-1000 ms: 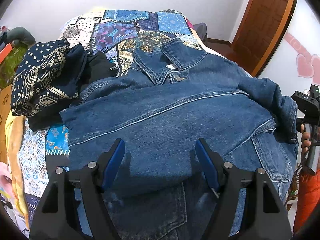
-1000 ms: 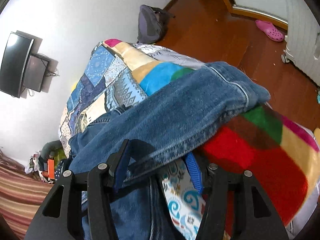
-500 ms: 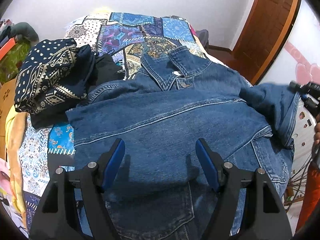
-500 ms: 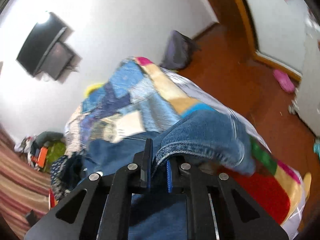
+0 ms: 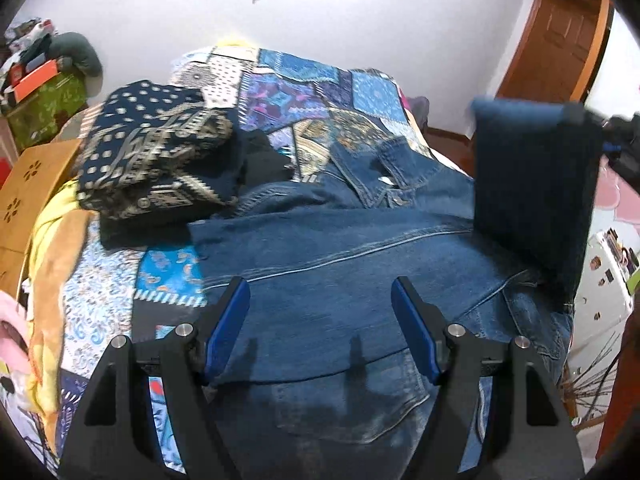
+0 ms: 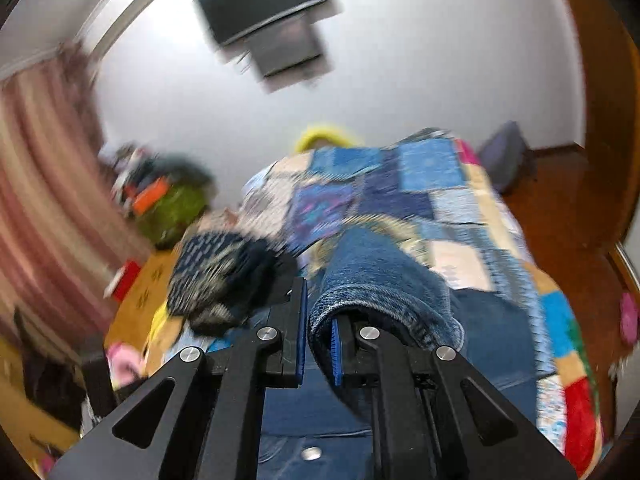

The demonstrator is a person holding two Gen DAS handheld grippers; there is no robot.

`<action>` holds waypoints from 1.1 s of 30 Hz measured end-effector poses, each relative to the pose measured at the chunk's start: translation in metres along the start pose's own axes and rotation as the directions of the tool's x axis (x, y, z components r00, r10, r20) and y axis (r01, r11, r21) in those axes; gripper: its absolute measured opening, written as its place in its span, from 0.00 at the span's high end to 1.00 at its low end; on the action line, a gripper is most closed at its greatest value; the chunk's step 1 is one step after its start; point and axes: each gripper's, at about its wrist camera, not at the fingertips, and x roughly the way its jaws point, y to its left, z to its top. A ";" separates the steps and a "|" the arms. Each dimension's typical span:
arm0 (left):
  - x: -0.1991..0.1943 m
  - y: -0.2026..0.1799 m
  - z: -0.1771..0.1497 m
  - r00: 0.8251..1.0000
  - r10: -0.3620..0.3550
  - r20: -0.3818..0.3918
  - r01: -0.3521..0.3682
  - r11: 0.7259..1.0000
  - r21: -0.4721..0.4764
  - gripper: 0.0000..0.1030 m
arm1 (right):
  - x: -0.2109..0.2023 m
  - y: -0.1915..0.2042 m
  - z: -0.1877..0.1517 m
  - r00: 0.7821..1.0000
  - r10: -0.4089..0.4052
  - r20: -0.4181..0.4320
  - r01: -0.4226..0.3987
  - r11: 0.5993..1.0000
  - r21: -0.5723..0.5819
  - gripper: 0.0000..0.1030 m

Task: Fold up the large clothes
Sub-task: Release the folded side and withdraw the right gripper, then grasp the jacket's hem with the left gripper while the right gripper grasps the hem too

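Note:
A blue denim jacket (image 5: 340, 264) lies spread on the patchwork bedspread (image 5: 304, 92), collar toward the far wall. Above its lower half hangs my left gripper (image 5: 320, 312), open, with nothing between its blue pads. Its right sleeve (image 5: 532, 184) is lifted off the bed and hangs as a dark sheet at the right. My right gripper (image 6: 318, 328) is shut on that sleeve's cuff (image 6: 380, 280), which drapes over the right finger. In the left wrist view the right gripper (image 5: 612, 136) shows only as a blur at the sleeve's top corner.
A folded navy patterned garment (image 5: 156, 156) on a black one sits at the bed's left, beside the jacket's shoulder. An orange cabinet (image 5: 28, 184) and a cluttered green box (image 5: 44, 100) stand left of the bed. A wooden door (image 5: 560, 36) is at the right.
The right gripper closed on the sleeve cuff, rolled upright and lifted it up and over the jacket. The left gripper drew back a little and stayed open.

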 end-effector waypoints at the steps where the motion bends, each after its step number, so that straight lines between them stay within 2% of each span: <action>1: -0.004 0.005 -0.001 1.000 0.005 0.006 -0.005 1.000 -0.010 0.30 | 0.011 0.008 -0.005 0.999 0.008 -0.033 -0.009 1.000 -0.023 0.91; 4: -0.012 0.019 -0.006 1.000 0.019 0.019 -0.018 0.999 -0.038 0.27 | 0.056 0.025 -0.027 0.984 0.020 -0.177 -0.034 0.996 -0.078 0.91; 8: -0.019 0.030 -0.012 0.999 0.030 0.025 -0.029 0.998 -0.060 0.27 | 0.101 0.031 -0.069 0.928 0.048 -0.370 -0.081 0.994 -0.073 0.91; 11: -0.022 0.032 -0.016 0.999 0.039 0.024 -0.037 0.998 -0.060 0.27 | 0.112 0.033 -0.090 0.890 0.045 -0.453 -0.089 0.993 -0.077 0.91; 15: -0.021 0.027 -0.019 0.999 0.043 0.015 -0.042 0.998 -0.050 0.26 | 0.105 0.032 -0.101 0.871 0.016 -0.491 -0.077 0.992 -0.104 0.91; 17: -0.021 0.023 -0.020 0.999 0.042 0.012 -0.042 0.998 -0.044 0.26 | 0.097 0.030 -0.099 0.876 -0.011 -0.482 -0.048 0.993 -0.109 0.91; 19: -0.019 0.016 -0.020 0.999 0.038 0.008 -0.038 0.999 -0.034 0.26 | 0.082 0.026 -0.091 0.893 -0.008 -0.451 -0.043 0.994 -0.101 0.88; 21: -0.017 0.010 -0.018 0.999 0.033 0.004 -0.033 0.999 -0.020 0.26 | 0.069 0.022 -0.083 0.912 -0.003 -0.410 -0.037 0.995 -0.090 0.81; 23: -0.015 0.001 -0.016 1.000 0.030 0.000 -0.030 1.000 0.000 0.26 | 0.054 0.016 -0.075 0.935 -0.017 -0.354 -0.014 0.996 -0.085 0.66; 26: -0.010 -0.014 -0.012 1.000 0.015 -0.006 -0.015 0.999 0.028 0.26 | 0.027 -0.001 -0.063 0.966 -0.053 -0.253 0.036 0.997 -0.071 0.62; 30: -0.001 -0.037 -0.004 1.000 -0.021 -0.022 0.022 0.998 0.063 0.26 | 0.006 -0.025 -0.055 0.974 -0.135 -0.180 0.129 0.991 -0.043 0.61; 33: 0.008 -0.055 0.002 0.998 -0.043 -0.038 0.047 0.994 0.094 0.26 | -0.007 -0.051 -0.055 0.966 -0.206 -0.154 0.206 0.978 -0.015 0.61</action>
